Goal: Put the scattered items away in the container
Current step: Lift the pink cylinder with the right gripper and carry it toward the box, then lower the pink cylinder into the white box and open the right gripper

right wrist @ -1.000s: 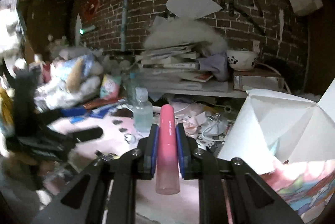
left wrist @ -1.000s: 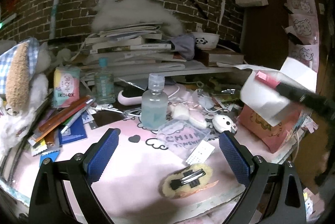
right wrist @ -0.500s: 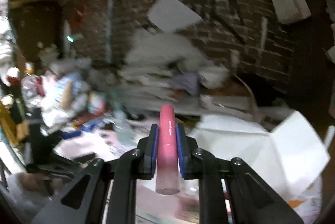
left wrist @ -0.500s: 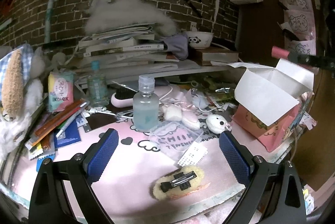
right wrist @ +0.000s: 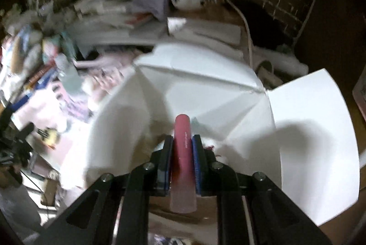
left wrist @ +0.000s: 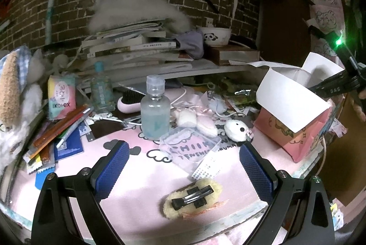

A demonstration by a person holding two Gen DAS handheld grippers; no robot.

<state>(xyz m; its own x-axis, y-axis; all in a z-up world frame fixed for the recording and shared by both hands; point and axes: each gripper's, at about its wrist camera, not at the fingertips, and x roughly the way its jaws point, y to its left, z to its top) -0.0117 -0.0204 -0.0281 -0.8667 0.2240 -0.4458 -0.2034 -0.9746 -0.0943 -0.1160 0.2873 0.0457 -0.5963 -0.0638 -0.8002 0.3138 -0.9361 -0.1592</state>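
Note:
My right gripper is shut on a pink tube, tilted down over the open white-flapped box. Seen from the left wrist, that box is pink with cartoon prints at the table's right edge, and the right gripper's black body reaches in over its flaps. My left gripper hangs open above the pink mat, nothing between its blue pads. Ahead of it lie a fluffy yellow hair clip, a clear plastic case, a clear bottle and a white plush charm.
Pens and packets pile at the left by a Kotex pack. A pink hairbrush and a second bottle stand behind. Stacked books and a panda bowl fill the shelf against the brick wall.
The right gripper swung right and tipped downward with the pink tube, from facing the table to hanging over the open box. The left gripper stayed put.

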